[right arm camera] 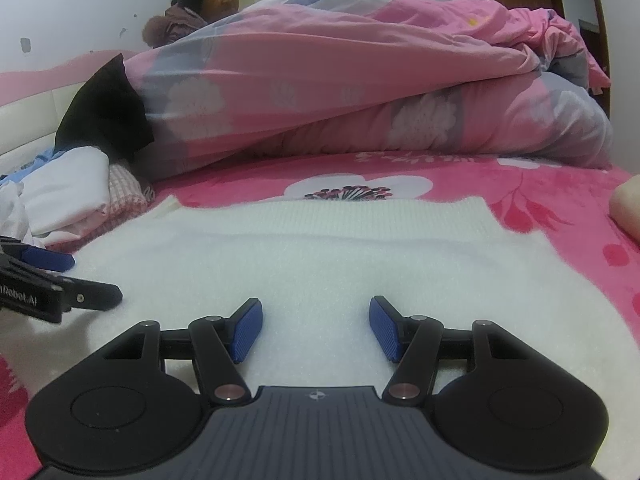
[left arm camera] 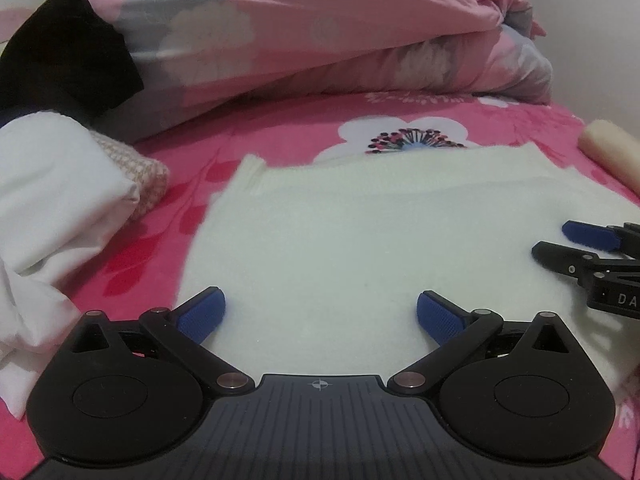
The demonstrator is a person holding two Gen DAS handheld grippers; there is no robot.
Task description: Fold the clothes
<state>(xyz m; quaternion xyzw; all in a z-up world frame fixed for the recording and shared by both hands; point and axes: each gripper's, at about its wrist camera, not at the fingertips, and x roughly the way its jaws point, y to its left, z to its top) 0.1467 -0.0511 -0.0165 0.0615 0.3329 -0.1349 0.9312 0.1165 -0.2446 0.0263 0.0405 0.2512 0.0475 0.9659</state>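
A white knit garment [left arm camera: 360,232] lies flat on the pink flowered bed sheet [left arm camera: 280,136], its ribbed hem at the far side. My left gripper [left arm camera: 320,316] hovers over its near part, open wide, nothing between the blue pads. My right gripper [right arm camera: 316,328] is also open above the same white garment [right arm camera: 320,248], empty. Each gripper shows in the other's view: the right gripper [left arm camera: 556,242] at the right edge, the left gripper [right arm camera: 96,278] at the left edge.
A rolled pink and grey quilt [right arm camera: 360,92] fills the back of the bed. A pile of white clothes [left arm camera: 52,208], a checked cloth [left arm camera: 144,176] and a black garment [left arm camera: 68,56] lie at the left. A person [right arm camera: 200,4] sits behind the quilt. A cream object [left arm camera: 612,152] is at the right edge.
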